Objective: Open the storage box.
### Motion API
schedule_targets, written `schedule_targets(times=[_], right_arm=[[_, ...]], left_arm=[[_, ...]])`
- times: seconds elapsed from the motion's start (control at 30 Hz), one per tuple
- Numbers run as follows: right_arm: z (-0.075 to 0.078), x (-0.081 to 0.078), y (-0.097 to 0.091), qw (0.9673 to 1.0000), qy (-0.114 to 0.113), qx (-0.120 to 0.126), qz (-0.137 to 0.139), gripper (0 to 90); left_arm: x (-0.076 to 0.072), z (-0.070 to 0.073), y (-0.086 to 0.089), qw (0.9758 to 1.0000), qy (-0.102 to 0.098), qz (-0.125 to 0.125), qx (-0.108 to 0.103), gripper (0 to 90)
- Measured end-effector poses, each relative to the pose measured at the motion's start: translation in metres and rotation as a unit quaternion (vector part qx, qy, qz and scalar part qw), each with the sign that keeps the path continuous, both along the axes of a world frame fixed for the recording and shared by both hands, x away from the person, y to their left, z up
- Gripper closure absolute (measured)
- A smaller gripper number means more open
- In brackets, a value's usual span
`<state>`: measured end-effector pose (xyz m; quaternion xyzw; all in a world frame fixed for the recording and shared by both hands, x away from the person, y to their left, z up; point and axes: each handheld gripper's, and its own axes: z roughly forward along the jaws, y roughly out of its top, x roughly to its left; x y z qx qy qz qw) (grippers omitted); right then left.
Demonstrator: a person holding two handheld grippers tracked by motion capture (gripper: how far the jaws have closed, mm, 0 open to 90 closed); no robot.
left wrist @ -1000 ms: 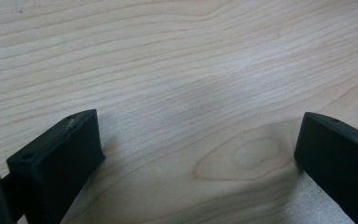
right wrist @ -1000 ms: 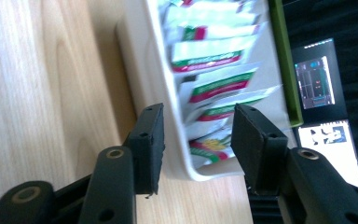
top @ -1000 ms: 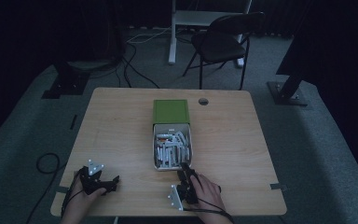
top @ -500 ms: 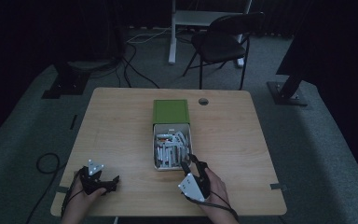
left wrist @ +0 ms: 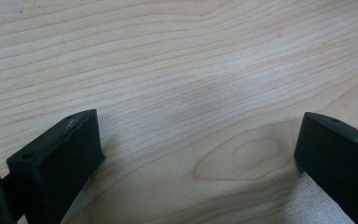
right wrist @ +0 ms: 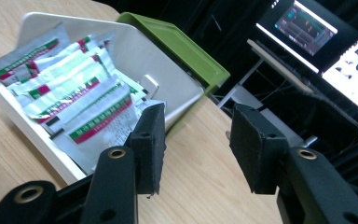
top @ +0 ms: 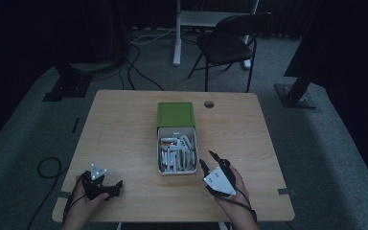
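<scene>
Two handheld grippers were at the near edge of a pale wooden worktop (top: 124, 124). In the middle stood a white box (top: 194, 158) packed with small sachets (top: 175, 154), its green lid (top: 175, 114) lying at the far end. The box's long axis ran away from the person, and the sachets mostly lay along it. The right gripper (top: 211, 162) hovered just beside the box's near right corner, its jaws parted with nothing between them; in the right gripper view the sachets (right wrist: 74, 100) lay ahead and to the left of those jaws. The left gripper (top: 115, 186) rested well apart at the near left, jaws spread wide over bare wood. The right hand (top: 230, 189) was plainly nearer, so a reach would likely swing left, over the box wall.
</scene>
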<state>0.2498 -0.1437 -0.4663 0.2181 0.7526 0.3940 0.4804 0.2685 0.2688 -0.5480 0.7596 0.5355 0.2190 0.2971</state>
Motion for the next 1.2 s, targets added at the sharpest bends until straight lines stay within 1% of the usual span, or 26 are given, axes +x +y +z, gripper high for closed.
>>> schedule_targets(times=[0.13,0.23,0.27,0.33,0.37,0.47,0.5,0.53,0.57,0.6,0.67,0.7,0.73,0.77,0.83,0.9,0.97,1.03,1.13,1.17,1.2], right_arm=[[-0.003,0.002,-0.012,0.9998,0.013,0.016,-0.004,53.8],[-0.006,0.005,-0.02,0.9995,0.023,0.019,-0.001,51.9],[-0.007,0.005,-0.023,0.9993,0.03,0.024,0.002,51.6],[-0.008,0.006,-0.027,0.9991,0.032,0.026,0.0,51.7],[-0.01,0.006,-0.032,0.9988,0.037,0.033,0.0,51.6],[-0.012,0.007,-0.037,0.9986,0.042,0.032,0.002,51.4],[-0.013,0.007,-0.039,0.9983,0.043,0.038,0.001,51.3],[-0.015,0.007,-0.041,0.9978,0.049,0.044,0.003,50.3],[-0.017,0.008,-0.046,0.9976,0.055,0.042,0.002,47.7],[-0.017,0.008,-0.046,0.9976,0.055,0.042,0.002,47.7],[-0.02,0.009,-0.049,0.9965,0.07,0.045,0.008,44.6],[-0.021,0.01,-0.052,0.9955,0.081,0.047,0.012,42.2],[-0.023,0.011,-0.054,0.994,0.093,0.055,0.016,40.9],[-0.025,0.012,-0.057,0.9927,0.101,0.064,0.016,38.6],[-0.029,0.014,-0.062,0.9894,0.126,0.069,0.023,32.6],[-0.034,0.016,-0.068,0.987,0.143,0.07,0.024,29.9],[-0.039,0.018,-0.075,0.9846,0.153,0.081,0.023,28.3],[-0.043,0.019,-0.081,0.981,0.169,0.091,0.024,27.4],[-0.048,0.02,-0.089,0.9766,0.194,0.089,0.027,21.8],[-0.05,0.02,-0.092,0.9747,0.201,0.092,0.03,18.8],[-0.052,0.02,-0.095,0.9718,0.213,0.096,0.034,16.2]], left_arm=[[0.0,0.0,0.0,1.0,0.0,0.0,0.0,1.3],[0.0,0.0,0.0,1.0,0.0,0.0,0.0,1.3],[0.0,0.0,0.0,1.0,0.0,0.0,0.0,1.3],[0.0,0.0,0.0,1.0,0.0,0.0,0.0,1.3],[0.0,0.0,0.0,1.0,0.0,0.0,0.0,1.3],[0.0,0.0,0.0,1.0,0.0,0.0,0.0,1.3],[0.0,0.0,0.0,1.0,0.0,0.0,0.001,1.3],[0.0,0.0,0.0,1.0,0.0,0.0,0.0,1.3],[0.0,0.0,0.0,1.0,0.0,0.0,0.0,1.3],[0.0,0.0,0.0,1.0,0.0,0.0,0.0,1.3],[0.0,0.0,0.0,1.0,0.0,0.0,0.0,1.3],[0.0,0.0,0.0,1.0,0.0,0.0,0.0,1.3],[0.0,0.0,0.0,1.0,0.0,0.0,0.0,1.3],[0.0,0.0,0.0,1.0,0.0,0.0,0.001,1.3],[0.0,0.0,0.0,1.0,0.0,0.0,0.001,1.3],[0.0,0.0,0.0,1.0,0.0,0.0,0.001,1.3],[0.0,0.0,0.0,1.0,0.0,0.0,0.001,1.3],[0.0,0.0,0.0,1.0,0.0,0.0,0.0,1.3],[0.0,0.0,0.0,1.0,0.0,0.0,0.0,1.3],[0.0,0.0,0.0,1.0,0.0,0.0,0.0,1.3],[0.0,0.0,0.0,1.0,0.0,0.0,0.0,1.3]])
